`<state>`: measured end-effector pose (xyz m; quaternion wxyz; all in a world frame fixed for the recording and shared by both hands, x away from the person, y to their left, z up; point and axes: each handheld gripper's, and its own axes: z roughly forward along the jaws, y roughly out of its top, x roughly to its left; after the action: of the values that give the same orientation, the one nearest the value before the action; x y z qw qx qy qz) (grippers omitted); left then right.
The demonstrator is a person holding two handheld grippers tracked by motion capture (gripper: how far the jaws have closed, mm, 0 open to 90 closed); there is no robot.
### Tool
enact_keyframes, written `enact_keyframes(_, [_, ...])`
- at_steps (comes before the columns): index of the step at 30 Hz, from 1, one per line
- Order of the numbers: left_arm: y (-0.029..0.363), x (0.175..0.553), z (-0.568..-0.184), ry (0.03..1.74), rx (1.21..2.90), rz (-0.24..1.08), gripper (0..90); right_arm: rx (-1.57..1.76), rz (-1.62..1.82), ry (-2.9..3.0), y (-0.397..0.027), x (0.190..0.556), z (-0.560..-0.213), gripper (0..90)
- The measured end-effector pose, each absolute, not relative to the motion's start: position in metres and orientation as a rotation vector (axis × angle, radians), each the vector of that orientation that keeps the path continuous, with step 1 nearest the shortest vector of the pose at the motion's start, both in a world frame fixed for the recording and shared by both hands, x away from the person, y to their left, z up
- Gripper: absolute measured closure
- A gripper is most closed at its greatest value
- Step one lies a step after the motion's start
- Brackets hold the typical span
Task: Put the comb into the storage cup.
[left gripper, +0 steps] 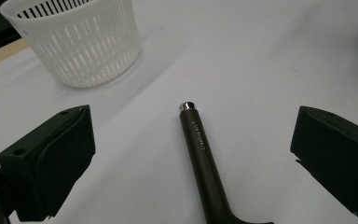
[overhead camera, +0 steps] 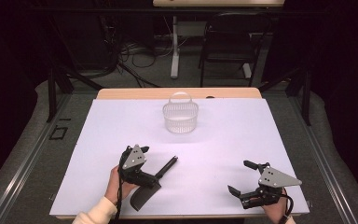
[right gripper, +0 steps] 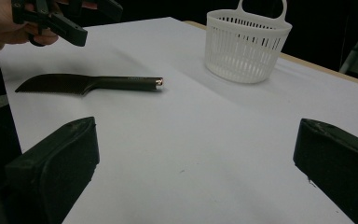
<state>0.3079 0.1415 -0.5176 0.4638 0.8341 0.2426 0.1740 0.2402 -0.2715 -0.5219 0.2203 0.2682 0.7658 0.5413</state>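
A black knife [overhead camera: 164,169] lies on the white table cover near the front left, handle end pointing toward the basket and wide blade toward the person. In the left gripper view its metal-capped handle [left gripper: 199,154] runs up between my jaws. My left gripper [overhead camera: 149,170] hovers open over the knife, jaws wide apart on either side of the handle [left gripper: 193,158] and not touching it. My right gripper [overhead camera: 239,176] rests open near the front right with nothing between its jaws [right gripper: 196,172]. From there the knife [right gripper: 88,84] lies to the left, with the left gripper [right gripper: 65,18] above it.
A white slotted plastic basket [overhead camera: 180,116] with a loop handle stands upright at the middle back of the table [overhead camera: 242,130]; it looks empty [right gripper: 247,44] [left gripper: 81,44]. A dark folding chair [overhead camera: 228,42] and cables sit on the floor beyond the table.
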Motion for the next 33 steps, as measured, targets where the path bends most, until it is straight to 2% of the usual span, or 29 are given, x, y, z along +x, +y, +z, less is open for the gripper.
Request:
enact_keyframes(24, [0.105, 0.328, -0.520, 0.561, 2.138, 0.388, 1.4, 0.739, 1.492, 2.123, -0.271, 0.241, -0.522, 0.0])
enact_keyframes(27, [0.101, 0.328, -0.521, 0.537, 2.154, 0.385, 9.1, 0.732, 1.489, 2.125, -0.271, 0.241, -0.523, 0.0])
enact_keyframes(29, [0.099, 0.329, -0.522, 0.519, 2.166, 0.371, 19.5, 0.737, 1.489, 2.126, -0.271, 0.241, -0.523, 0.0])
enact_keyframes(30, [0.098, 0.330, -0.522, 0.516, 2.174, 0.376, 19.5, 0.737, 1.489, 2.126, -0.271, 0.241, -0.523, 0.0])
enact_keyframes(33, [0.095, 0.332, -0.523, 0.505, 2.190, 0.366, 34.4, 0.738, 1.489, 2.129, -0.271, 0.241, -0.523, 0.0])
